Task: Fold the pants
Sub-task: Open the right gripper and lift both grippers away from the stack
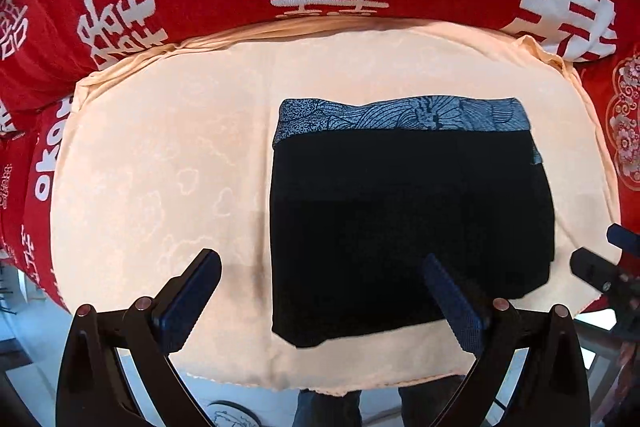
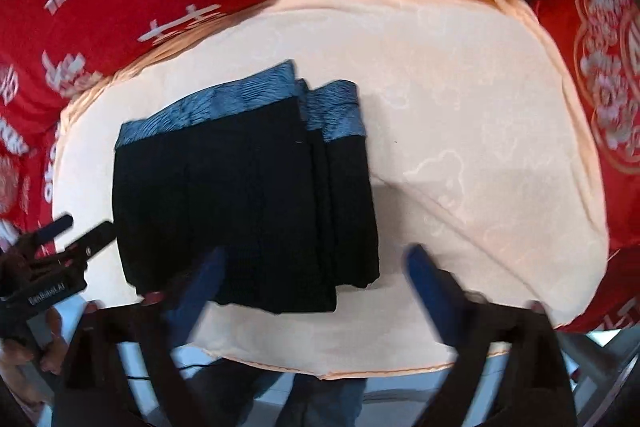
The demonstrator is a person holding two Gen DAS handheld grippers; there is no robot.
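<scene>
Pants lay folded compact on cloth, waistband at 12 o'clock. Both the left gripper and right gripper stood wide, empty; folding looked complete.

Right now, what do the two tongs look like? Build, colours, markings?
Both match: the left tongs and right tongs have black angular frames with copper-coloured rivets at the pivots and two dark blue ribbed pads. White lettering, too blurred to read, marks the left body seen from the right wrist. No cables visible.

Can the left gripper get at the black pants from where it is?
Probably yes. The left gripper is open and hangs right above the folded black pants on the peach cloth, with nothing in between.
</scene>
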